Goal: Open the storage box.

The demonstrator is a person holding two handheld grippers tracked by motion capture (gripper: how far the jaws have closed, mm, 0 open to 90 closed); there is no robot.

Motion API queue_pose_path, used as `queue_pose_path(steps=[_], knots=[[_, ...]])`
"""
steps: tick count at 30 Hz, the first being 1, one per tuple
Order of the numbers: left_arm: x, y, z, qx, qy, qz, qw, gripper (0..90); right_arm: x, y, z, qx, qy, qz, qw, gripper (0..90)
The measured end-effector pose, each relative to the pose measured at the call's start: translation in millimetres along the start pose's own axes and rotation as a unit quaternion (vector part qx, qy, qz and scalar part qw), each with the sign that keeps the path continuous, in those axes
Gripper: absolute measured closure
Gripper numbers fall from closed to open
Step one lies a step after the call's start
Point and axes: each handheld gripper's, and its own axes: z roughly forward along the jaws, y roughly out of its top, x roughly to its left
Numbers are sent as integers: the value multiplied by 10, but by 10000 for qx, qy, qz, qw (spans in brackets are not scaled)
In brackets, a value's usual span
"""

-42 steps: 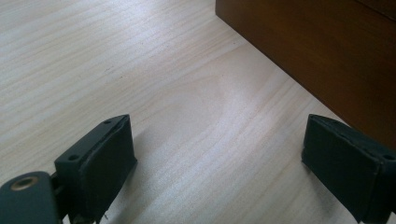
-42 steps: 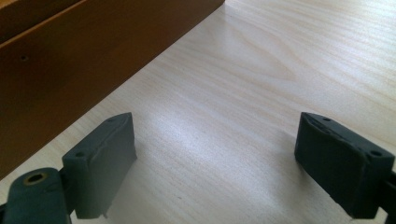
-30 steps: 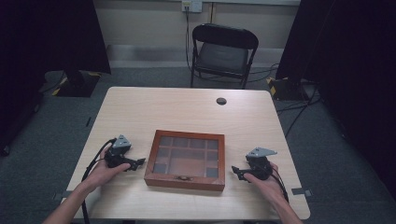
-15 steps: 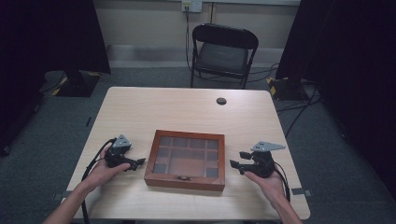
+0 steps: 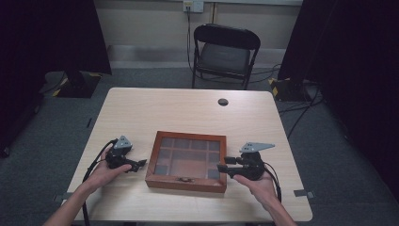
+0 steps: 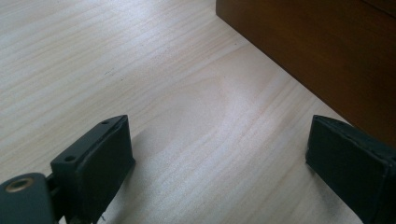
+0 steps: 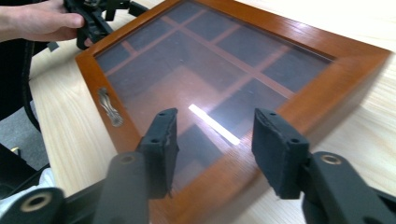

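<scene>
On a pale wooden table, seen from the high view, a square brown wooden box with a glass lid lies flat near the person's edge, midway between the two hands. Through the glass, wooden dividers split the inside into small compartments. A small metal clasp sits at the middle of the box's front wall.

At the left side of the box, the person's left hand holds the left gripper low on the table, its black jaws pointing at the box's left wall, close to it but not touching. From the left gripper view, its jaws stand wide apart with bare table between them and the dark brown wall of the box just ahead; they hold nothing.

At the right side, the right hand holds the right gripper above the table, with its jaws reaching over the box's right edge. Its jaws have just been closing and now stand about halfway open. From the right gripper view, they hover over the glass lid and the wooden rim near the box's corner, gripping nothing.

Farther off, a small dark round disc sits in the tabletop near the far edge, and a black folding chair stands behind the table on grey carpet.
</scene>
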Motion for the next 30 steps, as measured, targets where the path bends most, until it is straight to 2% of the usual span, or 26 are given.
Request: queue_pose_path(steps=[3,7,11,16,21,24,27,30], knots=[[0,0,0,0,0,0,10000,65,71,57,76,71,142,-81,9998,528],[0,0,0,2,0,2,10000,66,190,185,176,63,518,-224,9984,562],[0,0,0,1,-1,1,10000,66,341,349,284,135,668,-477,9965,603],[0,0,0,1,0,2,10000,66,483,478,442,161,879,-672,9937,664],[0,0,0,2,0,2,10000,66,561,407,644,297,1148,-764,9900,741],[0,0,0,2,-1,3,10000,66,574,365,702,445,1178,-847,9884,764],[1,0,0,3,-1,3,10000,66,574,348,706,423,1200,-871,9880,776],[0,0,0,1,-1,0,10000,66,584,301,747,526,1214,-944,9867,789]])
